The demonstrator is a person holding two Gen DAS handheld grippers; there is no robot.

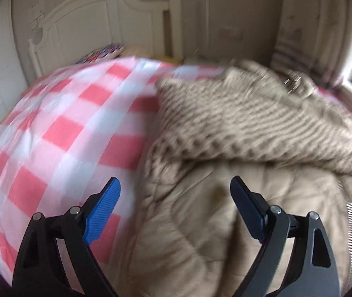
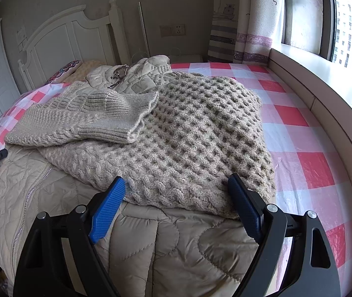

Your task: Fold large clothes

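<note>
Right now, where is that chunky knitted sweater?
In the right wrist view the sweater lies mid-bed atop the beige quilted jacket, its sleeve folded across toward the left, the checked sheet bare on its right.

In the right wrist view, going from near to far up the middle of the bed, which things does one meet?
Right gripper, open → quilted beige jacket → waffle-knit sweater → checked bedsheet → wall socket.

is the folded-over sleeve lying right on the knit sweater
Touching. The right wrist view shows the sleeve draped flat across the sweater, cuff resting on the waffle knit with no gap.
</note>
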